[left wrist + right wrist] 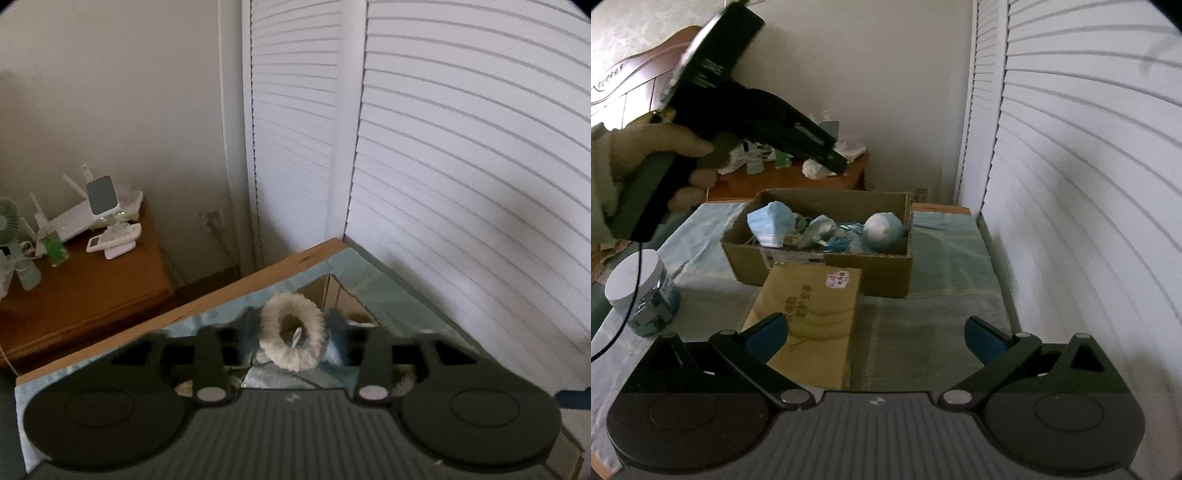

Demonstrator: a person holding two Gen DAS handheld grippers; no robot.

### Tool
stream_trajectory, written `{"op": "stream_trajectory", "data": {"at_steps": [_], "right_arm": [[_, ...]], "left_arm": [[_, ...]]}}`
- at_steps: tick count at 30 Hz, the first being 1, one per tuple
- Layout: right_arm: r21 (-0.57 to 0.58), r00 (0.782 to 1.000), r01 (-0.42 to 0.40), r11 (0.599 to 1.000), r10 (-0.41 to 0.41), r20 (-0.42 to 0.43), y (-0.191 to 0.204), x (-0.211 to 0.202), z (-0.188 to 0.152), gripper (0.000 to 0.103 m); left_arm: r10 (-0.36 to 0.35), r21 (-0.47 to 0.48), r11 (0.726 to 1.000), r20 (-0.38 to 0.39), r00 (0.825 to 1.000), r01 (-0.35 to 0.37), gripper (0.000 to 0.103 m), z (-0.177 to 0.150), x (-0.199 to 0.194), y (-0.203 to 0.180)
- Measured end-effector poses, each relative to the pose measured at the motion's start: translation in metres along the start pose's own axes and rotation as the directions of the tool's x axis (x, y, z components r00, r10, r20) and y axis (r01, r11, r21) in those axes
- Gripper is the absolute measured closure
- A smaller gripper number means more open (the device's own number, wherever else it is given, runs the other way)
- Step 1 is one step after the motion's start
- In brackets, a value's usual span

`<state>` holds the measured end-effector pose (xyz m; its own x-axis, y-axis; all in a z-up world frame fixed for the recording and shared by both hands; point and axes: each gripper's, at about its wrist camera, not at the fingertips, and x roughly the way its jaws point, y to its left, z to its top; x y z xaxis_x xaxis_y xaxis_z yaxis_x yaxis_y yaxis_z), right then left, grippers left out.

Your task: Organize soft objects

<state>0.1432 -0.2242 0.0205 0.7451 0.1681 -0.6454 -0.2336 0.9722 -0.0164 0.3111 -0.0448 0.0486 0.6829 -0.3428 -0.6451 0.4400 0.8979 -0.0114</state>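
Your left gripper (291,332) hovers above the cardboard box (820,258) on the cloth-covered table (942,295). Its fingers stand parted, and a fluffy white ring (292,334) sits between them, apparently loose rather than pinched. Your right gripper (877,338) waits wide open and empty, near a yellow packet (812,317). The box already holds a face mask (772,221) and a blue-white ball (884,230), so sorting seems well underway.

A fluffy white ring scrunchie (292,334) hangs upright in the air just above the open cardboard box (886,273). Inside the box lie a crumpled pale-blue face mask (770,223) at the left, bluish soft scraps (820,230) in the middle, and a blue-and-white plush ball (884,232) at the right.
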Motion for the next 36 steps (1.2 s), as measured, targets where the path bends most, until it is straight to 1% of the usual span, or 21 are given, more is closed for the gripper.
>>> {"op": "stream_trajectory", "data": {"at_steps": [1, 2, 3, 4, 5, 6, 7, 10, 12, 14, 16, 18, 21, 23, 25, 29, 32, 36], "right_arm": [[0.003, 1.0, 0.003, 1.0, -0.003, 0.001, -0.001, 0.0, 0.0, 0.0], [0.004, 1.0, 0.003, 1.0, -0.003, 0.001, -0.002, 0.0, 0.001, 0.0], [0.003, 1.0, 0.002, 1.0, -0.002, 0.003, -0.002, -0.001, 0.001, 0.0], [0.004, 1.0, 0.003, 1.0, -0.003, 0.005, -0.002, -0.001, 0.001, 0.0], [0.004, 1.0, 0.004, 1.0, -0.004, 0.005, -0.002, -0.001, 0.001, 0.0], [0.003, 1.0, 0.004, 1.0, -0.004, 0.006, -0.002, -0.002, 0.001, 0.0], [0.002, 1.0, 0.005, 1.0, -0.005, 0.007, -0.002, -0.002, 0.001, 0.0], [0.004, 1.0, 0.003, 1.0, -0.003, 0.012, -0.001, -0.005, 0.001, 0.0], [0.008, 1.0, 0.0, 1.0, 0.0, 0.013, 0.0, -0.008, 0.002, 0.0], [0.01, 1.0, 0.004, 1.0, -0.004, 0.018, 0.002, -0.011, 0.002, 0.0], [0.015, 1.0, 0.006, 1.0, -0.007, 0.015, 0.003, -0.014, 0.003, 0.0], [0.021, 1.0, 0.012, 1.0, -0.013, 0.016, 0.005, -0.019, 0.004, 0.0], [0.028, 1.0, 0.029, 0.999, -0.029, 0.01, 0.009, -0.023, 0.005, 0.0], [0.036, 0.999, 0.053, 0.998, -0.053, -0.005, 0.011, -0.024, 0.006, 0.0], [0.05, 0.997, 0.068, 0.996, -0.067, -0.024, 0.014, -0.025, 0.006, 0.0], [0.067, 0.993, 0.103, 0.992, -0.099, -0.057, 0.021, -0.029, 0.006, 0.0], [0.059, 0.992, 0.116, 0.992, -0.112, -0.061, 0.028, -0.035, 0.008, 0.0], [0.052, 0.992, 0.118, 0.992, -0.116, -0.049, 0.035, -0.046, 0.012, 0.0]], "left_arm": [[0.017, 0.0, 1.0, 0.01, 1.0, -0.017, 0.029, 0.0, 0.001, 0.0], [0.032, 0.002, 0.999, 0.021, 0.999, -0.032, 0.015, -0.001, 0.001, -0.001], [0.042, 0.003, 0.999, 0.034, 0.999, -0.042, 0.013, -0.001, 0.0, -0.002], [0.046, 0.004, 0.999, 0.044, 0.998, -0.046, 0.013, -0.002, -0.003, -0.002], [0.044, 0.006, 0.999, 0.051, 0.998, -0.044, 0.009, -0.002, -0.006, -0.003], [0.044, 0.008, 0.999, 0.059, 0.997, -0.044, 0.002, -0.004, -0.01, -0.003], [0.05, 0.009, 0.999, 0.072, 0.996, -0.051, 0.001, -0.006, -0.016, -0.004], [0.082, 0.017, 0.996, 0.133, 0.988, -0.085, 0.001, -0.016, -0.036, -0.007], [0.106, 0.006, 0.994, 0.149, 0.983, -0.108, 0.001, -0.025, -0.05, -0.01], [0.109, -0.011, 0.994, 0.168, 0.98, -0.108, 0.0, -0.036, -0.066, -0.012], [0.131, -0.021, 0.991, 0.199, 0.971, -0.129, 0.001, -0.052, -0.082, -0.016], [0.15, -0.038, 0.989, 0.202, 0.968, -0.145, 0.001, -0.066, -0.095, -0.02], [0.159, -0.092, 0.985, 0.171, 0.972, -0.145, 0.001, -0.09, -0.114, -0.024], [0.188, -0.132, 0.976, 0.118, 0.975, -0.172, 0.001, -0.105, -0.125, -0.027], [0.214, -0.163, 0.966, 0.078, 0.974, -0.2, 0.001, -0.116, -0.135, -0.029], [0.278, -0.206, 0.942, 0.029, 0.96, -0.266, 0.001, -0.131, -0.158, -0.038], [0.288, -0.22, 0.935, 0.021, 0.957, -0.277, 0.001, -0.133, -0.175, -0.044], [0.328, -0.21, 0.925, 0.013, 0.945, -0.318, 0.001, -0.132, -0.189, -0.052]]}}
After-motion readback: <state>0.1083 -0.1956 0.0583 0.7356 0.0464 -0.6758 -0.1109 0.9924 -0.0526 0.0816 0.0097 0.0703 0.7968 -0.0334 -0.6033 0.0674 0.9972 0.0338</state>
